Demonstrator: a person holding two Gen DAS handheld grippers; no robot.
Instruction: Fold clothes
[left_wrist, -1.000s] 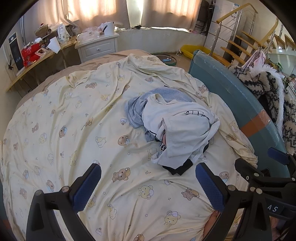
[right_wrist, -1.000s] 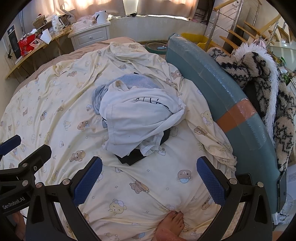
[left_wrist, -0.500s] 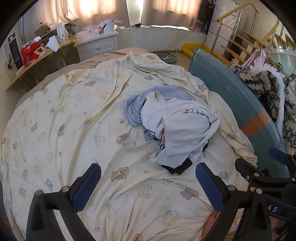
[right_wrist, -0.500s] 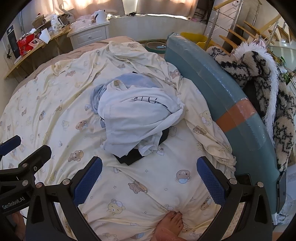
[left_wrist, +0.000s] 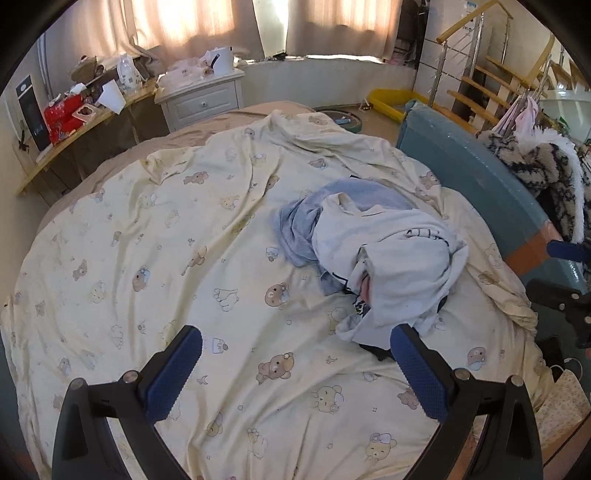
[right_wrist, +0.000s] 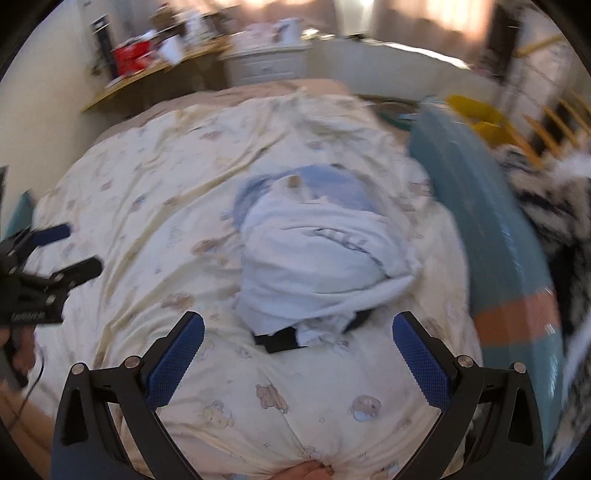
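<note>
A heap of clothes lies on the bed: a white shirt (left_wrist: 391, 266) on top, a light blue garment (left_wrist: 303, 225) under it and a black piece (left_wrist: 376, 350) sticking out at the near edge. The heap also shows in the blurred right wrist view, with the white shirt (right_wrist: 317, 258) and the black piece (right_wrist: 280, 338). My left gripper (left_wrist: 295, 369) is open and empty, above the sheet, near the heap's front left. My right gripper (right_wrist: 297, 354) is open and empty, right in front of the heap.
The bed carries a cream sheet with bear prints (left_wrist: 166, 258). A teal padded headboard (left_wrist: 480, 184) runs along the right, with a furry black-and-white coat (left_wrist: 546, 173) behind it. A white nightstand (left_wrist: 203, 99) and a cluttered shelf (left_wrist: 74, 122) stand at the back.
The right gripper has moved forward and swung left toward the heap; its view is now blurred. The left gripper has edged forward slightly. The clothes have not moved.
</note>
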